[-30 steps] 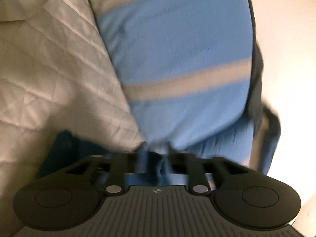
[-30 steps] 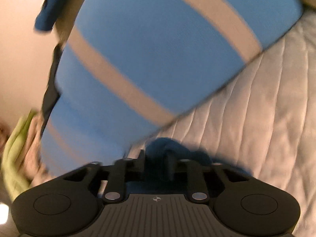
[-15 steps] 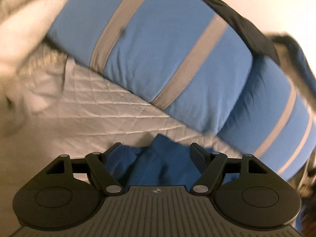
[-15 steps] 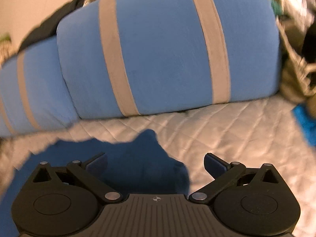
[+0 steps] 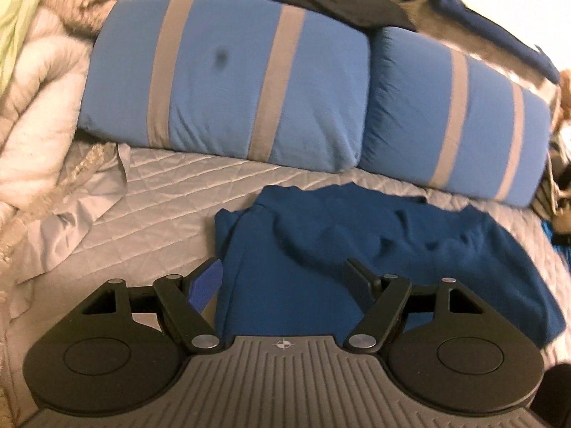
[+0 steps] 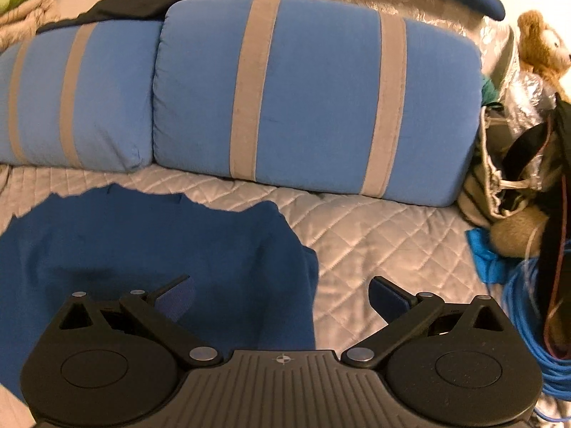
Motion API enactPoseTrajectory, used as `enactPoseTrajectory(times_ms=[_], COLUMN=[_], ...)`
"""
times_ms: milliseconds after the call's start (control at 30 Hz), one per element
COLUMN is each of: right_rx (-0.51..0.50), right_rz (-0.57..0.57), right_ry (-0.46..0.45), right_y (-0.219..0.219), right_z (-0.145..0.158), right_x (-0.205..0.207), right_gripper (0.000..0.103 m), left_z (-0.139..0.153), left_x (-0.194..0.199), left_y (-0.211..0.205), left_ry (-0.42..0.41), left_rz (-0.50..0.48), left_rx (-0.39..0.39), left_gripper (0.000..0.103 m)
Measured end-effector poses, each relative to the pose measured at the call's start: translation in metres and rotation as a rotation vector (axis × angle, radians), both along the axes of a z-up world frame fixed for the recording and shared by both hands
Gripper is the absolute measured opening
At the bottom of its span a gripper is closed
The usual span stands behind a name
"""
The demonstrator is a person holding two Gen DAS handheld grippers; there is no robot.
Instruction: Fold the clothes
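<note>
on the quilted bed [image 5: 171, 192] we see the dark blue garment [image 5: 357, 249] lying rumpled below two striped pillows [image 6: 314, 100]. our left gripper [image 5: 283, 281] and right gripper [image 6: 282, 296] both hang spread, holding nothing (bare quilt lies right of the garment's edge).

pillows [image 6: 314, 96] behind, cable [image 6: 528, 306] rightward

Dark blue garment [image 5: 374, 249] just ahead of the black gripper fingers [image 5: 208, 283] with blue pads. Pale grey quilted bedspread [image 6: 374, 235], diamond-stitched, beneath. Farther ahead, light blue pillows [image 6: 314, 96] with grey stripes. Far right of the right gripper: tan teddy bear [image 6: 542, 46], bright blue cable [image 6: 528, 306].
</note>
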State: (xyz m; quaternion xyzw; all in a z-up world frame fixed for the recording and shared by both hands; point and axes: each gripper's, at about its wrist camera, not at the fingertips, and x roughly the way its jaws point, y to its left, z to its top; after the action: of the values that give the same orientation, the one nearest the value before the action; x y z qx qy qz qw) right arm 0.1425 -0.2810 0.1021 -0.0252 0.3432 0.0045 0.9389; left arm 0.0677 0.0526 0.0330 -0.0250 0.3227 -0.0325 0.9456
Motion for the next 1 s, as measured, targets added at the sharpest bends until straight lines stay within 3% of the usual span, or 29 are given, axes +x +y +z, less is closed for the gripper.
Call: enactPoseTrajectory(times_ms=[467,733,1000], right_rx=[-0.034,-0.002,0.278], right_rz=[-0.013,-0.007,-0.032], right_ry=[0.051,0.082,0.174], right_y=[-0.019,-0.04,-0.089], right_z=[-0.014,-0.035,-0.062], right_x=[-0.051,-0.065,-0.075], right_gripper=[0.103,0.103,0.103], left_z=[-0.028,-0.031,-0.033], left_x=[-0.04,-0.048,-0.045], left_y=[-0.024,-0.039,-0.03], left_ry=[0.066,0.017,0.03], left_rz=[-0.033,-0.046,-0.036], left_rx=[0.049,0.144,0.086], left_gripper=[0.074,0.074,0.074])
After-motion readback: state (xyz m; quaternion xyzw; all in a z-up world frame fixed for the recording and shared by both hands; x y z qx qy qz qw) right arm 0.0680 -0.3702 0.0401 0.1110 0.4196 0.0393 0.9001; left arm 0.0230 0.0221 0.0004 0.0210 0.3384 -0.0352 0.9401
